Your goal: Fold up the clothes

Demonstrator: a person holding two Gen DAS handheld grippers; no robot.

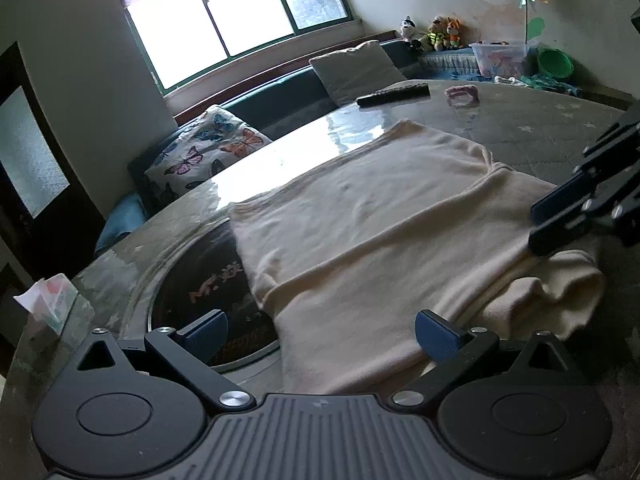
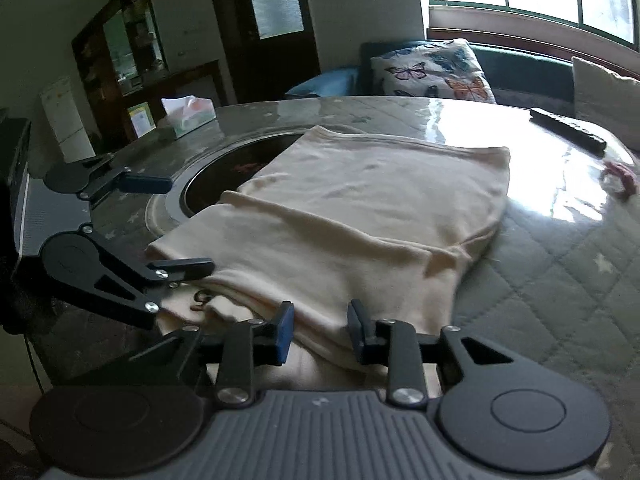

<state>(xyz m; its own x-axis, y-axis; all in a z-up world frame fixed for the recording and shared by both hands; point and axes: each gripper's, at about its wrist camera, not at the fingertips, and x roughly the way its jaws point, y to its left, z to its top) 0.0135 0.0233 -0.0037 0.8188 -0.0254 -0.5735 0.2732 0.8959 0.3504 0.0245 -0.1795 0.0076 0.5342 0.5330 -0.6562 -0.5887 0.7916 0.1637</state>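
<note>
Ahead of the jaws lies a plain cream garment (image 1: 360, 220) on a grey-green quilted table (image 2: 560, 264) dotted with pale stars. Beyond it sit a white butterfly-print cushion (image 1: 208, 148) and black remote (image 1: 394, 94).

Ahead of the left gripper (image 1: 320, 334) lie a black remote (image 1: 393, 94) and a pink band (image 1: 463, 93), a butterfly cushion (image 1: 208, 150) to its front-left, a tissue box (image 1: 50, 298) close at its left.

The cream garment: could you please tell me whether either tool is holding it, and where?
Nothing is held. Both the left tool and right tool are open above the near edge of the cream garment.
</note>
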